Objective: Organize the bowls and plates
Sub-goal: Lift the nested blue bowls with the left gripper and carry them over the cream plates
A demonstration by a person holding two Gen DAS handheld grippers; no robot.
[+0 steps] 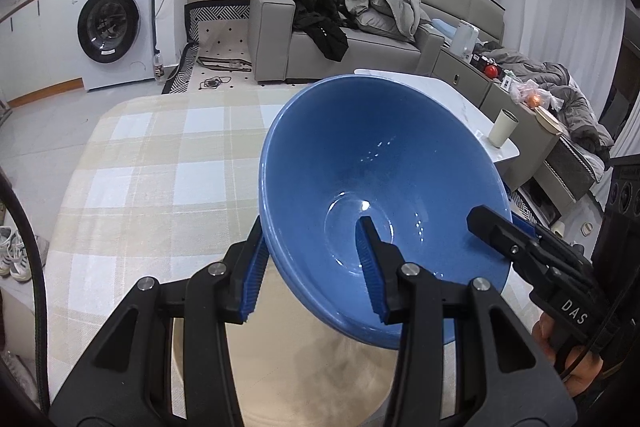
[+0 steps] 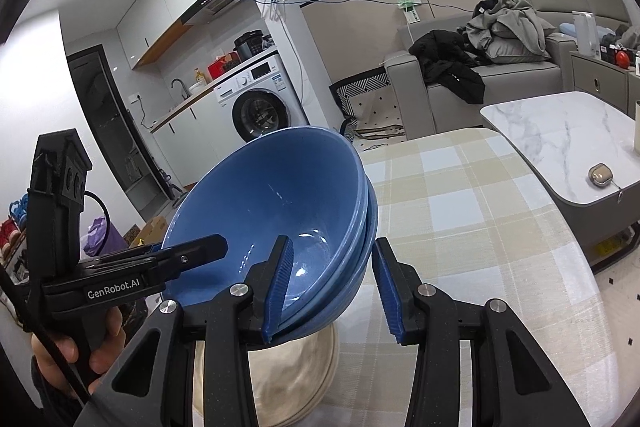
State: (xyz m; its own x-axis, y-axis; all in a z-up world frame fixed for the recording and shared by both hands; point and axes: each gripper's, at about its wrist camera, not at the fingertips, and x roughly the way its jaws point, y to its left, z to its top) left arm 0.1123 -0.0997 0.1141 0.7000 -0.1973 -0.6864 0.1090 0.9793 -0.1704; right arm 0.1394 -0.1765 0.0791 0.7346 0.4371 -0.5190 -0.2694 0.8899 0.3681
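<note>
A stack of blue bowls [image 1: 380, 155] nested in one another is held tilted above a beige plate [image 1: 304, 379] on the checked tablecloth. My left gripper [image 1: 314, 273] grips the stack's near-left rim, one finger inside the top bowl and one outside. My right gripper [image 2: 334, 293] grips the opposite rim [image 2: 352, 267] the same way, over the beige plate [image 2: 296, 375]. The right gripper shows at the right edge of the left wrist view [image 1: 520, 247]; the left gripper shows at the left of the right wrist view [image 2: 160, 263]. The bowls hide most of the plate.
The checked tablecloth [image 1: 160, 167] covers the table. A marble side table [image 2: 560, 135] beside it carries a cream cup [image 1: 503, 128] and a small case [image 2: 602, 174]. A grey sofa with clothes [image 1: 360, 27] and a washing machine [image 1: 112, 23] stand beyond.
</note>
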